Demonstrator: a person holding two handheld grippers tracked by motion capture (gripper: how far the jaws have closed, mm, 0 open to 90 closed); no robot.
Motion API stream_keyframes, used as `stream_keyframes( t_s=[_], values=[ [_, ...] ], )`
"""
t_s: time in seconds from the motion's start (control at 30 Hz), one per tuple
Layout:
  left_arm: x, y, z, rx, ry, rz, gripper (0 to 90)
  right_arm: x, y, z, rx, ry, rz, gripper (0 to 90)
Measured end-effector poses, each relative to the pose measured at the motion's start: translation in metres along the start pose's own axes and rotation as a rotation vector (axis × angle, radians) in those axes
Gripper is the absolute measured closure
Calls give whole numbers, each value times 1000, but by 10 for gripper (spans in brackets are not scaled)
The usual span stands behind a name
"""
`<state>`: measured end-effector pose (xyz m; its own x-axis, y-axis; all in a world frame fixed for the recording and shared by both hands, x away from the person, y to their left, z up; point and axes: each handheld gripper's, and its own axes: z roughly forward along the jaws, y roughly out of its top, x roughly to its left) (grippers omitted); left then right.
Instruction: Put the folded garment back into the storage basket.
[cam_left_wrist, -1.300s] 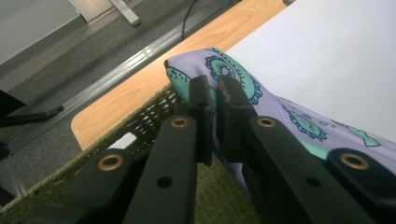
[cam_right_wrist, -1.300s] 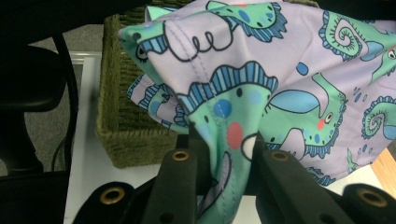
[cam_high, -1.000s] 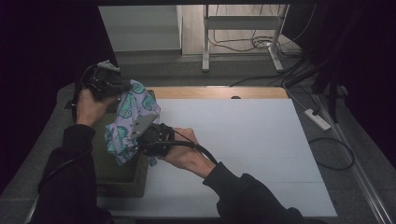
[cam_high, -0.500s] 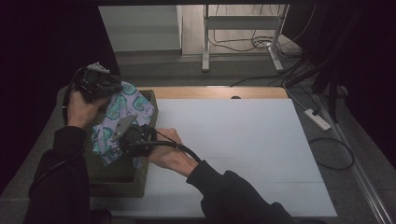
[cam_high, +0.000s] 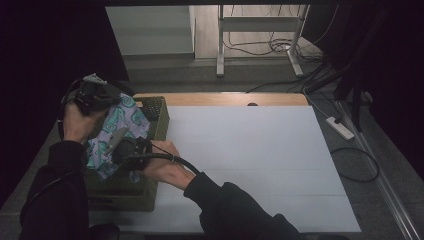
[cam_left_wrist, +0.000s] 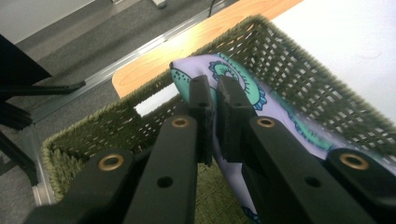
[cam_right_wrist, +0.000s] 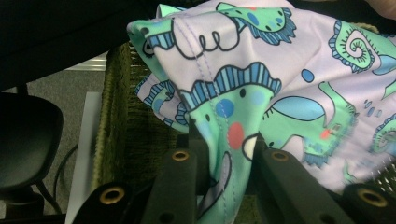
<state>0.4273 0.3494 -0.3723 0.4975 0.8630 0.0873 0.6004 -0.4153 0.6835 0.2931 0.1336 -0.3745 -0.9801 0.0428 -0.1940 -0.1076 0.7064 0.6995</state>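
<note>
A lilac cloth (cam_high: 120, 125) printed with green and blue dinosaurs hangs folded over a green woven basket (cam_high: 159, 112) at the table's left edge. My left gripper (cam_high: 106, 100) is shut on the cloth's far upper end; in the left gripper view its jaws (cam_left_wrist: 214, 93) pinch the cloth (cam_left_wrist: 247, 86) above the basket's inside (cam_left_wrist: 289, 60). My right gripper (cam_high: 114, 147) is shut on the cloth's near lower end. In the right gripper view the cloth (cam_right_wrist: 280, 70) bunches between its jaws (cam_right_wrist: 224, 135), and the basket wall (cam_right_wrist: 121, 116) stands behind. The cloth's lower part dips into the basket.
The white tabletop (cam_high: 250, 160) stretches to the right of the basket, with a wooden strip (cam_high: 225, 98) along its far edge. A power strip (cam_high: 340, 127) and cables lie on the floor at the right. A dark rounded object (cam_right_wrist: 28, 135) sits left of the basket.
Both hands have carried the cloth to the left and downward, from above the basket's right edge to over its inside. Both grippers stayed shut on it.
</note>
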Motion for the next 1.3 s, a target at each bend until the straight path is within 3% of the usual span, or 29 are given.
stream_keyframes(
  t_s=[0.23,0.63,0.9,1.2,1.27,1.3],
  values=[
    [7,-7,10,4,-2,-9,852,2,-1,22,24,-4,8,796],
    [9,-11,26,12,-2,-5,851,0,-11,43,50,-8,39,795],
    [10,-22,44,53,-9,-4,851,1,-22,63,82,2,71,793],
    [15,-34,53,94,-15,-13,846,4,-28,81,99,25,94,784],
    [17,-38,56,108,-16,-20,837,6,-28,84,115,30,89,753],
    [18,-42,61,136,-2,-29,825,7,-26,86,138,35,81,654]
  ],
)
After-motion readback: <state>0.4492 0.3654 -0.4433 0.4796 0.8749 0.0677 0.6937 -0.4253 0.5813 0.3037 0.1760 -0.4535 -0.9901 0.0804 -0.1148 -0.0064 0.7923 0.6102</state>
